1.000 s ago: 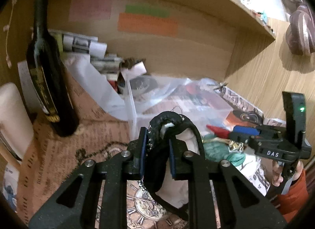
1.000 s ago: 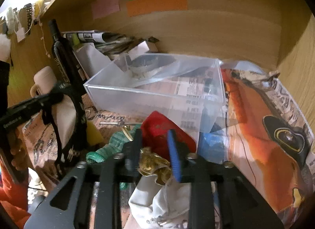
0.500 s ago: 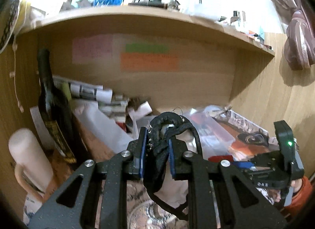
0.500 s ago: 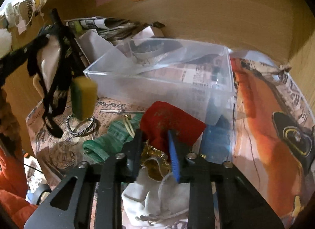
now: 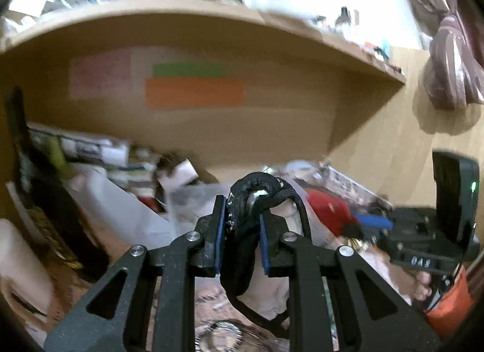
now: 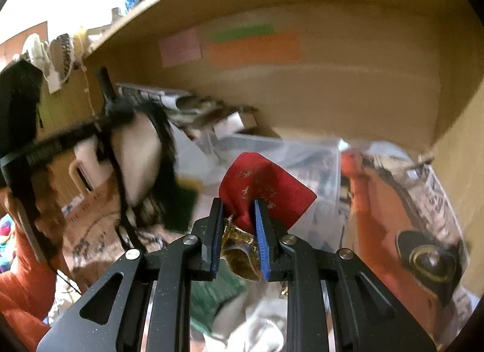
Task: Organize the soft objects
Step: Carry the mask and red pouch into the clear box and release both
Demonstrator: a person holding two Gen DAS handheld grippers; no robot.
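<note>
Presently my left gripper (image 5: pixel 241 225) is clamped on a black-strapped white pouch (image 5: pixel 242 249), held up in front of the clear plastic bin (image 6: pixel 302 155). My right gripper (image 6: pixel 239 231) pinches a red pouch (image 6: pixel 266 191) by its gold-trimmed neck, raised before the same bin.

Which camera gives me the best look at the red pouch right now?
Right wrist: the red pouch sits centered, pinched in the right gripper, gold print visible. Left wrist shows only a blurred red patch beside that gripper.
</note>
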